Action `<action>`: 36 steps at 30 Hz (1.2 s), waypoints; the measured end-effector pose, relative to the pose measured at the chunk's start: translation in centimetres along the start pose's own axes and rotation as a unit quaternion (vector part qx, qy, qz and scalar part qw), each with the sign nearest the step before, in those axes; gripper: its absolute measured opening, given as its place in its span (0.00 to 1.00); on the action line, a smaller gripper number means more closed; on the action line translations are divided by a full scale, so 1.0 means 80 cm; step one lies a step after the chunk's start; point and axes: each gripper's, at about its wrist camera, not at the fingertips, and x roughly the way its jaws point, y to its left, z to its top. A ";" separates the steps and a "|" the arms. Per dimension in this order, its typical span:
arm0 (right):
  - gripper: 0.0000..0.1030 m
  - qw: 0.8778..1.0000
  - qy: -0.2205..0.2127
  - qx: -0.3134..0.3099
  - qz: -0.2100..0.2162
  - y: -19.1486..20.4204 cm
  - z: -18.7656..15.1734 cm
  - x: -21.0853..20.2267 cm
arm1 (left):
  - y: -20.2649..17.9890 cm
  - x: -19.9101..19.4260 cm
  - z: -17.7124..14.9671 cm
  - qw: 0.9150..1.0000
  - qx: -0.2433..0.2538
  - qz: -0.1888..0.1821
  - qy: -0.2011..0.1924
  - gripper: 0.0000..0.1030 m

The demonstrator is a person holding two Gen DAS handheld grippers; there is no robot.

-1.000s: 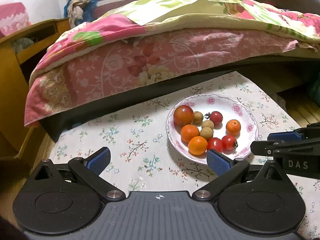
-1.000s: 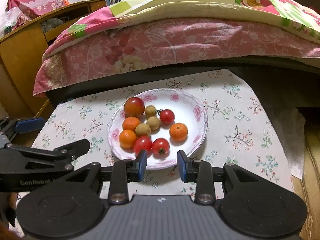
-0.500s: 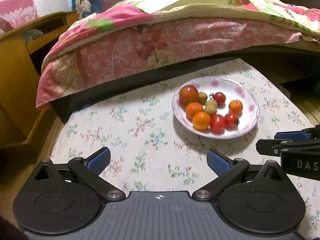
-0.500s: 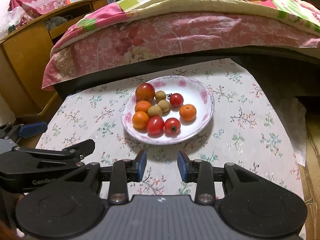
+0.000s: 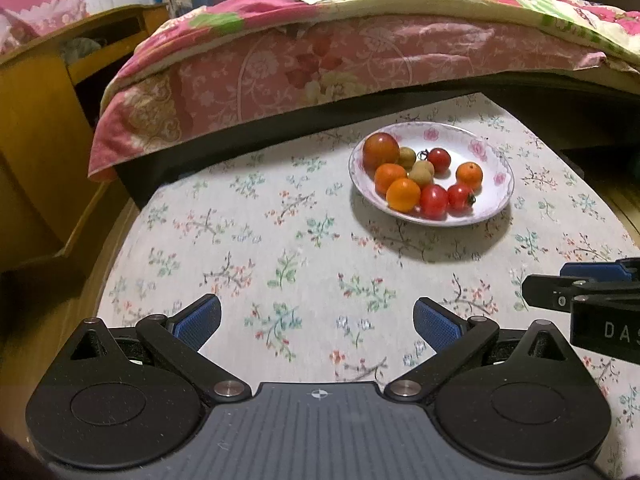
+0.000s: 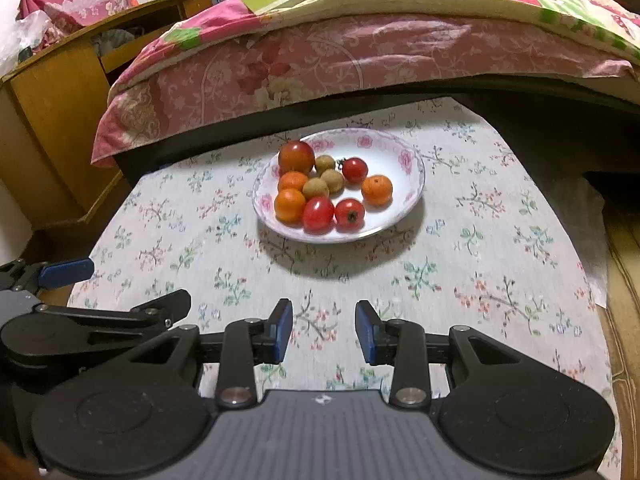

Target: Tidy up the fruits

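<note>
Behind the low table, a bed draped in a pink floral quilt (image 6: 360, 60) is filling the background, and a floral-printed tablecloth (image 6: 320, 280) is covering the surface. All visible fruit is sitting together in the white, flower-rimmed ceramic plate (image 6: 408, 160): red tomatoes, orange citrus, small brown longan-like fruits. Nothing is lying loose on the cloth, so the gathering appears finished. The left gripper (image 5: 316, 322) is hovering wide and empty, the right gripper (image 6: 323, 330) narrower, also holding nothing, both well short of the plate.
</note>
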 end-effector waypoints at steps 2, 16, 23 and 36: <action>0.33 1.000 0.003 0.003 -0.001 0.000 -0.006 -0.003 | 0.003 -0.003 -0.006 1.000 -0.010 -0.007 0.005 1.00; 0.42 1.000 0.009 0.002 -0.007 0.007 -0.038 -0.021 | 0.002 -0.019 -0.030 1.000 -0.017 -0.007 0.016 1.00; 0.42 1.000 0.012 0.003 -0.004 0.010 -0.045 -0.024 | 0.005 -0.023 -0.041 0.999 -0.027 -0.011 0.023 1.00; 0.43 1.000 0.021 -0.004 -0.002 0.019 -0.056 -0.021 | 0.008 -0.023 -0.049 0.999 -0.034 -0.013 0.030 1.00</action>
